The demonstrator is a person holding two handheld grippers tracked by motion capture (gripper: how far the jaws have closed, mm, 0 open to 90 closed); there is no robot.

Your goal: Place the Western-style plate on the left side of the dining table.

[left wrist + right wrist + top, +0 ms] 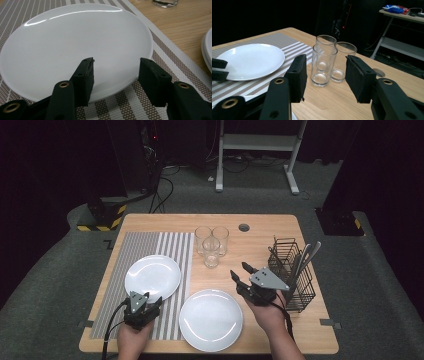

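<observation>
a glossy white plate (75, 47) (on a striped mat (140, 105)) lies before the left hand-held gripper (116, 71), jaws apart, empty; the right hand-held gripper (325, 75) likewise gapes.

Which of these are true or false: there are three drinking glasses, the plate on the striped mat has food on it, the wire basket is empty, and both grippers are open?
Three glasses stand together: true.
The plate on the striped mat holds food: false, it is bare.
The wire basket is empty: false, cutlery stands in it.
The left gripper and right gripper are open: true, nothing is between the jaws.
</observation>
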